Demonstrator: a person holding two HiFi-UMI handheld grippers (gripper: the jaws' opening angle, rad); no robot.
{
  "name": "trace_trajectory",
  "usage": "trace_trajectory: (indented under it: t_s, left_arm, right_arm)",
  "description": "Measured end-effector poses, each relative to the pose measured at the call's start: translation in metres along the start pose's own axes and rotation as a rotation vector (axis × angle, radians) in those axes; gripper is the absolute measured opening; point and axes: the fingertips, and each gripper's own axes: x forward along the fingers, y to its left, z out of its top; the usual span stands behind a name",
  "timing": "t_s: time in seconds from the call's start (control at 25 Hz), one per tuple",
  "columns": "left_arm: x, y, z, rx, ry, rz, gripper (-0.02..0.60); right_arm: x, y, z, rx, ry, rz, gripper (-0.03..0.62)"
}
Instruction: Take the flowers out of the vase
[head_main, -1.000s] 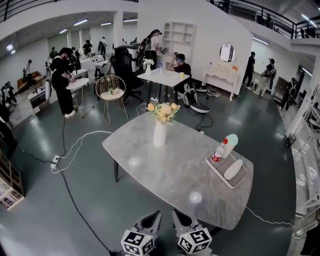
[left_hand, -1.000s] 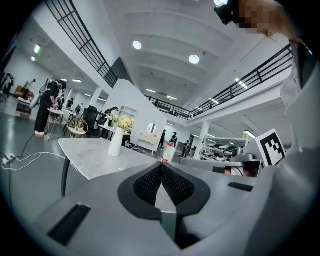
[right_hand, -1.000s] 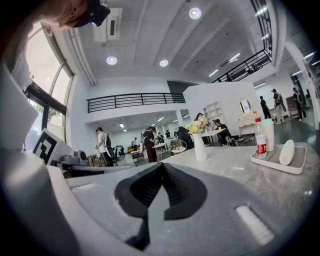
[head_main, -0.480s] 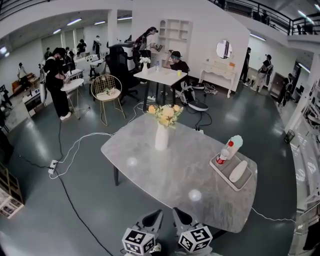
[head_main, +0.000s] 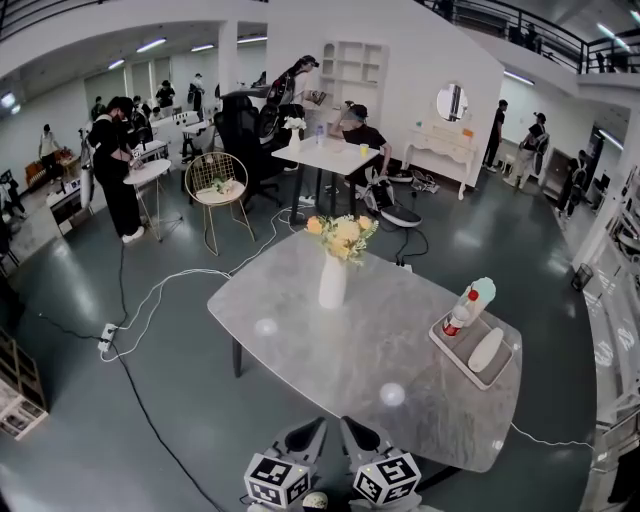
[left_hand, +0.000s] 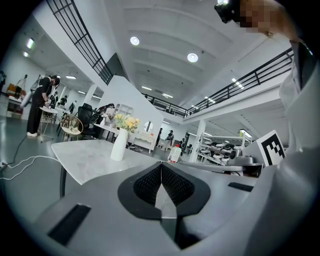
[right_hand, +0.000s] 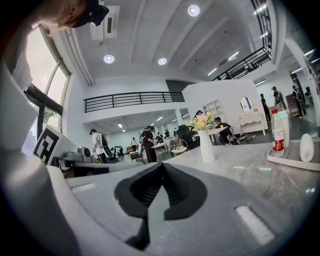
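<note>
Hovering at the bottom edge of the head view, the left gripper (head_main: 311, 430) and right gripper (head_main: 350, 427) sit side by side at the near end of the table (head_main: 300, 335). Both are clenched, with ribbed pads pressed together and nothing between them. That is clear in the left gripper view (left_hand: 161, 169) and the right gripper view (right_hand: 161, 167).

Likely reason: nothing is in reach to grab yet, so the jaws stay closed and aim roughly level across the tabletop. The flowers (head_main: 342, 234) are in the white vase (head_main: 332, 282), upright at frame centre on the far part of the table, well apart from both grippers. The task looks not yet started. Two grippers up front probably means one steadies the vase while the other pulls the stems. Both must open first.

The head view alone gives the layout: the full gap from grippers to vase, and a tray (head_main: 441, 347) with a red-capped bottle (head_main: 461, 312) at right. It does not show the pad contact.

The gripper views give that, plus the vase side-on. It sits left of centre in the left one (left_hand: 119, 145), with the flowers (left_hand: 125, 121) above. It sits right of centre in the right one (right_hand: 206, 146), with the bottle (right_hand: 278, 131) at the right edge.
</note>
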Motion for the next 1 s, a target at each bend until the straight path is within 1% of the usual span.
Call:
trace_trajectory:
  t_s: [0.28,0.52,0.72,1.0]
  left_arm:
    - [0.002,-0.004,0.003,0.002,0.016,-0.022,0.003]
    - [0.000,-0.007,-0.001,0.001,0.024,-0.030,0.003]
    - [0.004,-0.003,-0.001,-0.005,0.021,-0.033,0.003]
    - [0.018,0.006,0.004,0.013,0.016,-0.034,0.003]
  right_arm:
    - [-0.002,0.001,0.004,0.001,0.003,-0.006,0.000]
    - [-0.004,0.004,0.000,0.007,0.008,-0.008,0.000]
    - [0.002,-0.001,0.002,0.006,0.004,-0.014,0.000]
    - [0.014,-0.014,0.011,0.003,-0.024,-0.023,0.000]
